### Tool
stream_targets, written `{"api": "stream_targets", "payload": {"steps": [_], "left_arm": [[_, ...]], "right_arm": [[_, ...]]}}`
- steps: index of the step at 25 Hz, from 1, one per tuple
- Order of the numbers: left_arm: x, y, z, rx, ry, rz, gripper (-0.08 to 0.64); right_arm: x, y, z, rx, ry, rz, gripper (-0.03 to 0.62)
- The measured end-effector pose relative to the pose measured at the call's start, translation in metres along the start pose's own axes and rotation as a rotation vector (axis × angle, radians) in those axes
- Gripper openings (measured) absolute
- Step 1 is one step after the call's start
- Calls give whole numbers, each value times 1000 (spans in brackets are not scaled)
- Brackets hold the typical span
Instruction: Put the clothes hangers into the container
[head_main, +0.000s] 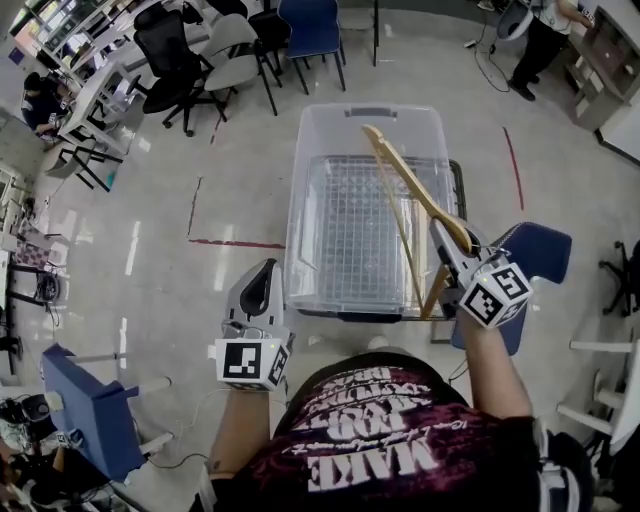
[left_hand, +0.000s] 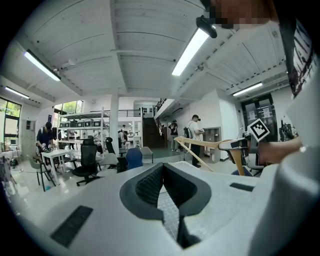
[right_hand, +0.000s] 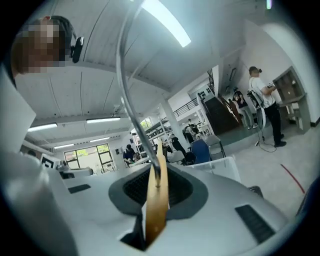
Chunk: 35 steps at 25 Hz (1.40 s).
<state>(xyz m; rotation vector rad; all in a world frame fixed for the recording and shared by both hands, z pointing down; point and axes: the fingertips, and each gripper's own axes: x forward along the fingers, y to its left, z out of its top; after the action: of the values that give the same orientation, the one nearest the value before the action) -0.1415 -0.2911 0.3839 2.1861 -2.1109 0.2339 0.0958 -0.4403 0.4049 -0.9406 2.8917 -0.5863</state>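
Observation:
A clear plastic container (head_main: 320, 150) stands on the floor in front of me, and I see nothing inside it. My right gripper (head_main: 447, 240) is shut on a wooden clothes hanger (head_main: 400, 180), which it holds tilted above the container's right side. In the right gripper view the wood (right_hand: 156, 200) sits clamped between the jaws and the metal hook (right_hand: 127, 100) curves upward. My left gripper (head_main: 260, 285) hovers near the container's near left corner, shut, with nothing in it. The left gripper view also catches the hanger (left_hand: 200, 147) and the right gripper (left_hand: 240, 145) off to the right.
Office chairs (head_main: 180, 60) and desks stand at the back left. A blue chair (head_main: 95, 410) is at my near left, another (head_main: 535, 260) just right of the container. A person (head_main: 540, 40) stands at the far right. Red tape (head_main: 235, 243) marks the floor.

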Motion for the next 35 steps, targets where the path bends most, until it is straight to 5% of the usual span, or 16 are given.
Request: {"api": "stream_targets", "payload": {"steps": [9, 21, 35], "left_arm": [[7, 56, -25, -23, 24, -17, 6], [81, 87, -11, -6, -13, -215, 6], [102, 124, -31, -16, 47, -274, 6]], "right_arm": [[62, -9, -12, 27, -18, -53, 61], [110, -45, -125, 95, 182, -239, 61], [165, -99, -250, 230, 440, -333, 71]]}}
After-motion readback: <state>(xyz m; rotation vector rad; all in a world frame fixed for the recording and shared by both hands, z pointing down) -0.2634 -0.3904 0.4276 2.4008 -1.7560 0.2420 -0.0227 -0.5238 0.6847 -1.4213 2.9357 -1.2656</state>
